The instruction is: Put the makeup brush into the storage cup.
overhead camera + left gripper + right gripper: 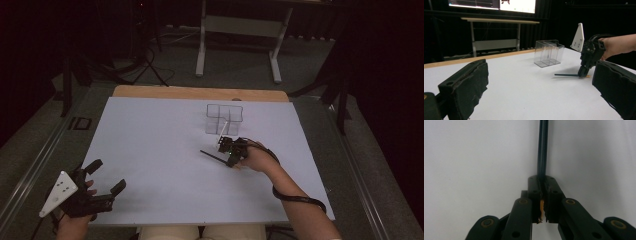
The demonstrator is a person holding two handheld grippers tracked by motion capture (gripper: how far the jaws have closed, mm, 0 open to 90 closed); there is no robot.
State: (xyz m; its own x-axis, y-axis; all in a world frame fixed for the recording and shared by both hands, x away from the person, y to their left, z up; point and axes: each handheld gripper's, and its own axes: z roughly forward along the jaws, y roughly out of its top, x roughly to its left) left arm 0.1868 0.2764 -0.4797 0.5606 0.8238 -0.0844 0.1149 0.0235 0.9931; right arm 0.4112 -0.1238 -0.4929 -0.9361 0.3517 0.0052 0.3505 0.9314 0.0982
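Right gripper view looks down along the right gripper (pixel 543 185), whose jaws are pinched together on the near end of a thin dark pencil (pixel 542 147); a bit of orange shows between the pads, and the shaft runs straight ahead over the white table (pixel 474 157). The pencil looks light, stiff and smooth, so a grip this close to its end may let it swivel; hold nearer the middle would steady it, I judge. In the high view the pencil (pixel 212 155) lies low over the table, just in front of the clear divided container (pixel 224 119), which stands upright a little farther off. The left gripper (pixel 106 176) rests spread and empty at the table's near left corner.
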